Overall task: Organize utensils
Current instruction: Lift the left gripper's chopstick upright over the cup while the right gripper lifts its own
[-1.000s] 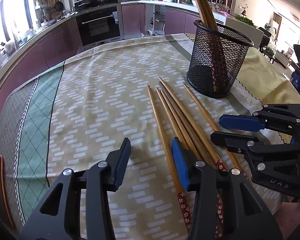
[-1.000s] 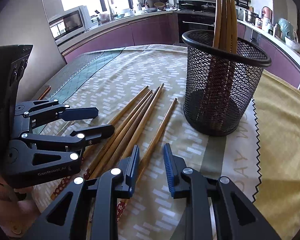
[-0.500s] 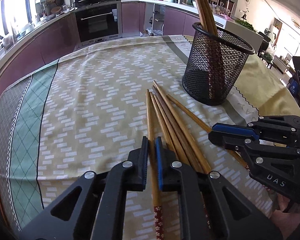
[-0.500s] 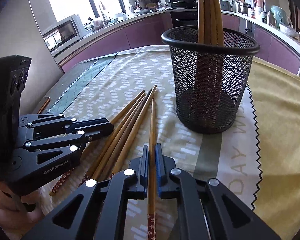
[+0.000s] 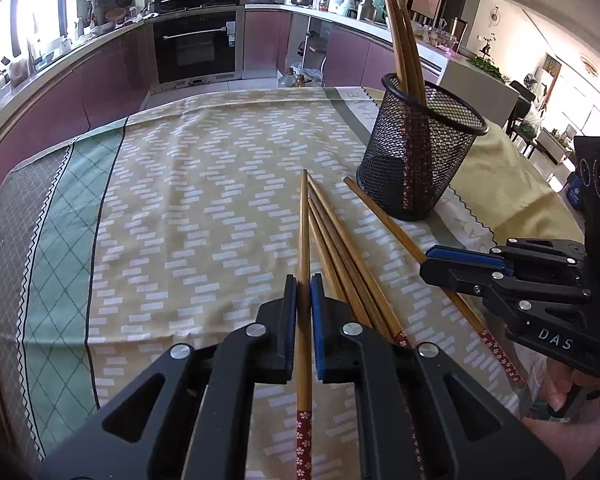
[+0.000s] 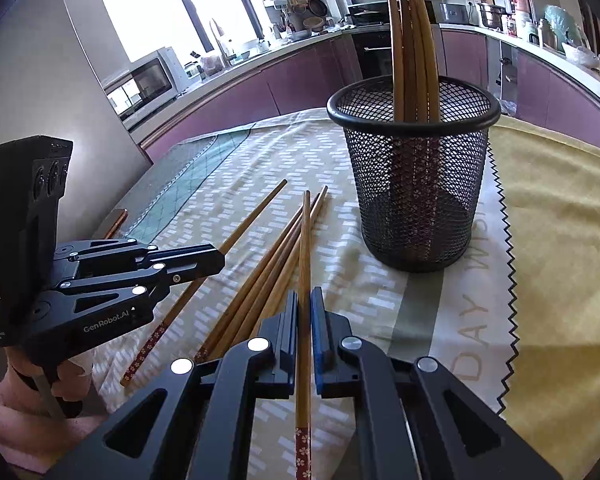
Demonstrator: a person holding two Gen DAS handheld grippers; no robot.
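Observation:
In the left wrist view my left gripper (image 5: 303,284) is shut on a wooden chopstick (image 5: 304,220) that points straight ahead, its red flowered end toward the camera. Several loose chopsticks (image 5: 340,252) lie just right of it on the tablecloth. In the right wrist view my right gripper (image 6: 305,296) is shut on another chopstick (image 6: 306,240). The black mesh holder (image 6: 414,184) stands upright ahead and to the right, with several chopsticks in it. The loose chopsticks (image 6: 260,284) lie to the left. Each view shows the other gripper from the side: the right gripper (image 5: 426,260) and the left gripper (image 6: 219,258), both shut.
A patterned tablecloth (image 5: 188,208) covers the table, with a plain yellow stretch (image 6: 560,220) right of the holder. A hand (image 6: 32,376) grips the left tool near the table's front edge. Kitchen counters and an oven stand far behind the table.
Both grippers, open a second ago, have shut, each on one chopstick. The two held chopsticks now angle away from the loose bundle.

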